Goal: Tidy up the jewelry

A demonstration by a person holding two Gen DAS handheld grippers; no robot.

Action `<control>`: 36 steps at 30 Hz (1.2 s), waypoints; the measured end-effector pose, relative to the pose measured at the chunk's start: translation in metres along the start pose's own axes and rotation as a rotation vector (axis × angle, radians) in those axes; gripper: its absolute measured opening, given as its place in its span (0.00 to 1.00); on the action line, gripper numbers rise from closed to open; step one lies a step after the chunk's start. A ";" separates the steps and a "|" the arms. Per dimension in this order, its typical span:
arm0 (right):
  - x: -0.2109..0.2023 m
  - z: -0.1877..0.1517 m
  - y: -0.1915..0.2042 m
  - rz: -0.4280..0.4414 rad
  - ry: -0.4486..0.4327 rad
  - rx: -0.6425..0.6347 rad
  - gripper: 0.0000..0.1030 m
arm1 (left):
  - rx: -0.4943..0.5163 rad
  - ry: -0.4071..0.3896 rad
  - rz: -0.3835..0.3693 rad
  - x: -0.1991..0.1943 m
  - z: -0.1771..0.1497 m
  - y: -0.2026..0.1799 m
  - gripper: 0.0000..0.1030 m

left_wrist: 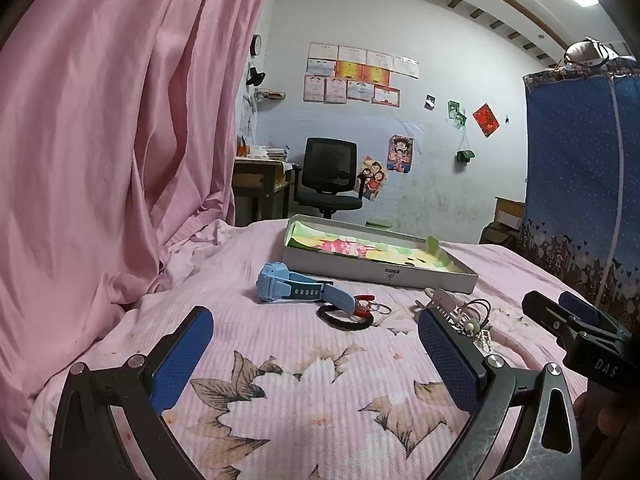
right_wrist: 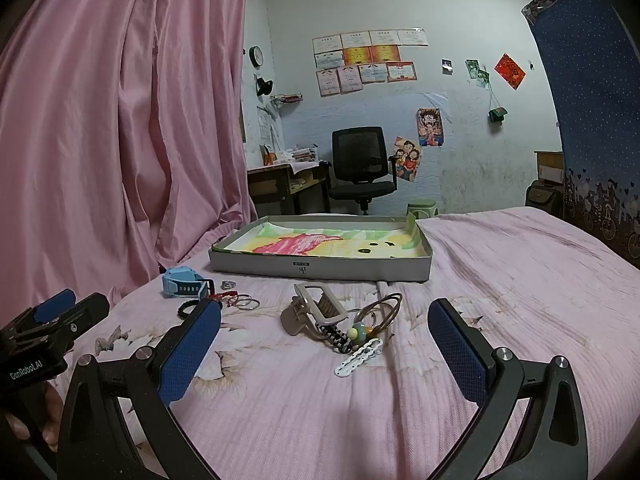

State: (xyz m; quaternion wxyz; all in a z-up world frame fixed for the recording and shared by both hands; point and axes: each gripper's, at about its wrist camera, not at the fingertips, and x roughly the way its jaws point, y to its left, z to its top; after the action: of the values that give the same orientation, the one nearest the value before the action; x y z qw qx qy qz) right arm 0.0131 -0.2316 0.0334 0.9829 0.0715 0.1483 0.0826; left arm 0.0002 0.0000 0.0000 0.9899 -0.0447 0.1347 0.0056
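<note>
A shallow grey box lined with colourful paper lies on the pink bedspread. In front of it sit a light-blue watch, a black band, thin rings, a beige hair claw, brown hair ties, a bead charm and a white hair clip. My left gripper is open, short of the watch. My right gripper is open, with the claw and clip between its fingers' line, untouched.
A pink curtain hangs along the bed's left side. A blue fabric wardrobe stands to the right. Beyond the bed are a black office chair and a desk. Bare bedspread lies right of the box.
</note>
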 end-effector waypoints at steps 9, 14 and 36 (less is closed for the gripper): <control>0.000 0.000 0.000 0.000 0.000 0.001 0.99 | 0.004 -0.001 0.003 0.000 0.000 -0.001 1.00; 0.000 0.000 0.000 0.000 0.000 0.002 0.99 | 0.003 -0.001 0.003 0.000 0.000 0.000 1.00; 0.001 0.000 0.000 0.001 0.000 0.002 0.99 | 0.004 -0.001 0.003 0.000 0.000 0.000 1.00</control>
State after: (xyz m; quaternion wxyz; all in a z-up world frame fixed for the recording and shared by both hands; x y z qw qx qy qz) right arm 0.0137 -0.2316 0.0333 0.9828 0.0726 0.1483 0.0828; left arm 0.0000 -0.0002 0.0001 0.9900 -0.0426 0.1343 0.0066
